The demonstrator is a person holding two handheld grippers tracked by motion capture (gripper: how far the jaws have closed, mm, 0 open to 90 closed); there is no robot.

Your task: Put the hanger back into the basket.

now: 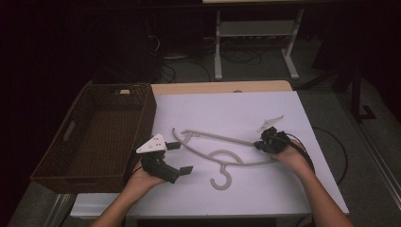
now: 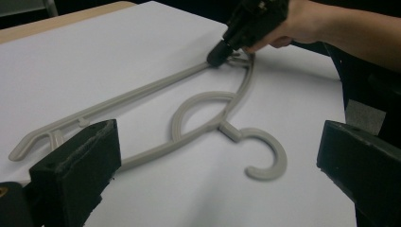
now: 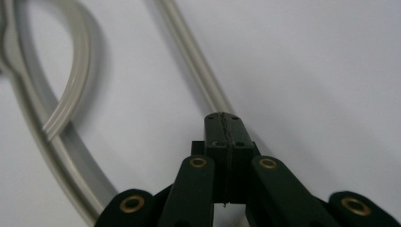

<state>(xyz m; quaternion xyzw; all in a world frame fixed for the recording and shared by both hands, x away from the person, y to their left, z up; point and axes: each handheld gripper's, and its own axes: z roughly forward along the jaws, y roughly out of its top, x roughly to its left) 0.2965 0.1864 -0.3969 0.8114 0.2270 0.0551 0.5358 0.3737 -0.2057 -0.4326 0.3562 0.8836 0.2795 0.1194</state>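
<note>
From above, a grey hanger (image 1: 222, 156) is seen flat on the white sheet (image 1: 236, 109); the left gripper (image 1: 182, 158) is held spread beside its left end. In the left gripper view, the right gripper (image 2: 218, 53) is pressed onto the hanger's far end. In the right gripper view, its jaws are closed, seemingly pinching the bar.

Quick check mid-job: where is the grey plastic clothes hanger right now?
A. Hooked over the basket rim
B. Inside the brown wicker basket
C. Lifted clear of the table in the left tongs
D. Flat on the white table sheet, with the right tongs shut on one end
D: the grey plastic clothes hanger lies on the white sheet, with the right tongs closed on its end, and the left tongs open beside it.
</note>
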